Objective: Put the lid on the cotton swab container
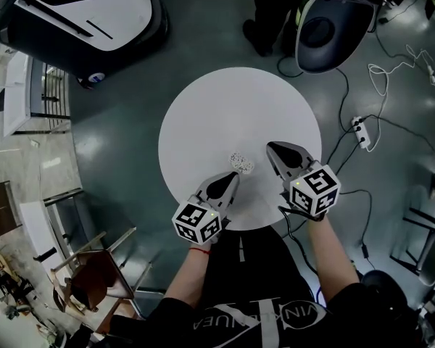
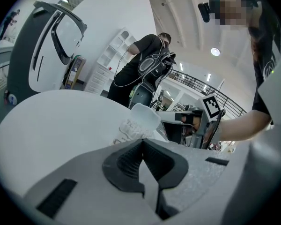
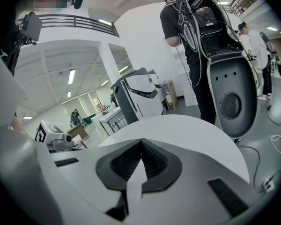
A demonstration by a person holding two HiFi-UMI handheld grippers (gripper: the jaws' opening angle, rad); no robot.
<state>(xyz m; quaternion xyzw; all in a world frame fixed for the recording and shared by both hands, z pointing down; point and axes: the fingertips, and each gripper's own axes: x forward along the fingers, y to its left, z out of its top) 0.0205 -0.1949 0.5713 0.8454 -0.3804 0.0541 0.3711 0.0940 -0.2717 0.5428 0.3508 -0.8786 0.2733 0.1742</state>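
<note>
At the upper left of the head view stands a white-and-black machine (image 1: 87,17) on the grey-green floor (image 1: 123,129), with a brown chair (image 1: 94,274) at the lower left. The round white table (image 1: 203,114) fills the middle. At its near edge the left gripper (image 1: 230,180) has its jaws pressed together with nothing between them, as the left gripper view (image 2: 143,142) shows. Just right of its tip, and apart from it, stands the clear cotton swab container (image 1: 241,163) with white swabs inside; in the left gripper view a pale translucent lid (image 2: 146,115) sits tilted at its top, whether seated I cannot tell. Further right the right gripper (image 1: 273,149) is likewise closed and empty. White cables and a power strip (image 1: 360,130) lie on the floor at the right
</note>
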